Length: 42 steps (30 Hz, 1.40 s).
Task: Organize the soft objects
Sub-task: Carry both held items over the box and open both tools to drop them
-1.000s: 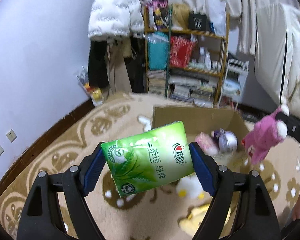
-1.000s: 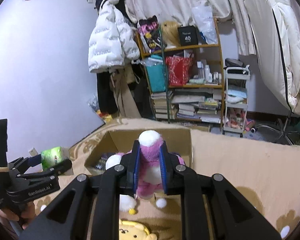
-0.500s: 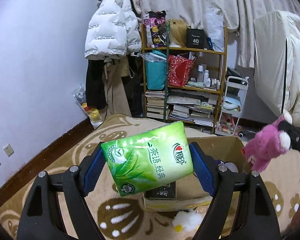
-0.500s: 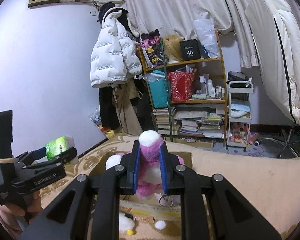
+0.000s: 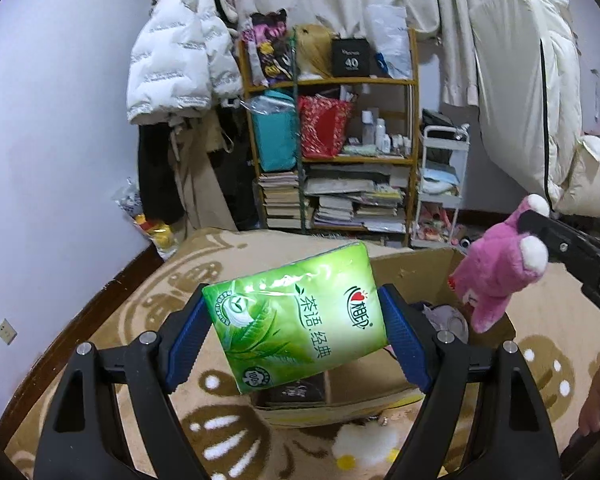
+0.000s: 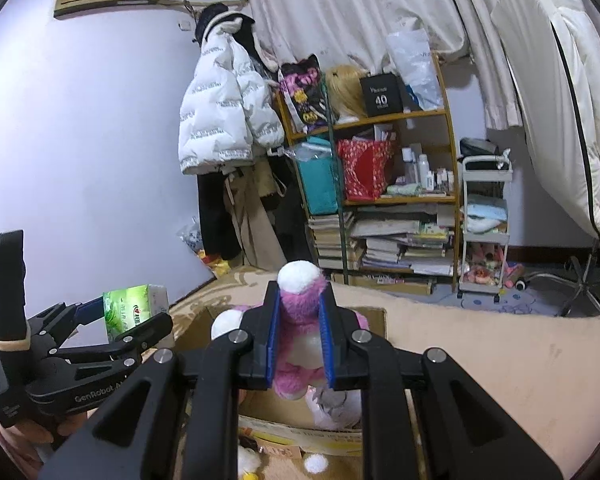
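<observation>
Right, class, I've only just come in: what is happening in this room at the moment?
A person is tidying soft things with a hand-held claw in each hand. The left claw grips a green tissue pack between its blue pads, held in the air at the near side of an open cardboard box on the patterned carpet. The right claw is shut on a pink plush toy, which hangs over the box. Neither thing is in the box yet; a few items already lie inside.
</observation>
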Each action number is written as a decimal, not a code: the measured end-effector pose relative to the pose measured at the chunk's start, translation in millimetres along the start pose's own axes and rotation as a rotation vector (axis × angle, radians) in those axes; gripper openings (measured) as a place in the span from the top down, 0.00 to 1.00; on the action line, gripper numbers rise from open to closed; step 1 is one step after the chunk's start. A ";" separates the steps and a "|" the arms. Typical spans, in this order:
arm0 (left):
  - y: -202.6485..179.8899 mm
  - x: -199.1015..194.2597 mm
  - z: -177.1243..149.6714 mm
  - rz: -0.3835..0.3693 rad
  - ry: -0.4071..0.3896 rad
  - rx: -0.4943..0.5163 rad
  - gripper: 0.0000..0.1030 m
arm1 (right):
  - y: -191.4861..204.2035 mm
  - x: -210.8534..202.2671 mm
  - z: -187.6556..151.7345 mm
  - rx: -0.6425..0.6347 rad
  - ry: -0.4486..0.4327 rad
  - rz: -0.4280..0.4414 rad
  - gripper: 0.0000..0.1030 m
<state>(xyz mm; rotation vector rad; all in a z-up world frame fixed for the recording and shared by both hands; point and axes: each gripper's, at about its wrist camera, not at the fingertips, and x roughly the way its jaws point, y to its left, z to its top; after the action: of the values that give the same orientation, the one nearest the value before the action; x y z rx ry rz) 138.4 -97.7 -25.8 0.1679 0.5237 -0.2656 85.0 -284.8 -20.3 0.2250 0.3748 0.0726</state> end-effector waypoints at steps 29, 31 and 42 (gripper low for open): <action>-10.6 56.8 -25.9 -0.043 0.237 0.031 0.20 | -18.2 27.6 -24.8 0.089 0.118 0.023 0.77; -8.6 57.5 -25.9 -0.040 0.247 0.020 0.20 | -17.9 27.8 -24.8 0.093 0.119 0.029 0.77; -5.4 46.1 -28.8 0.007 0.258 0.031 0.08 | -24.9 31.4 -28.8 0.141 0.140 0.042 0.59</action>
<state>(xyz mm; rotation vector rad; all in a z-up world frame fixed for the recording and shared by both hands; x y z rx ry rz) 161.7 -106.0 -74.6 0.2354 0.7752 -0.2463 104.2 -299.6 -63.3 0.3683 0.5149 0.1038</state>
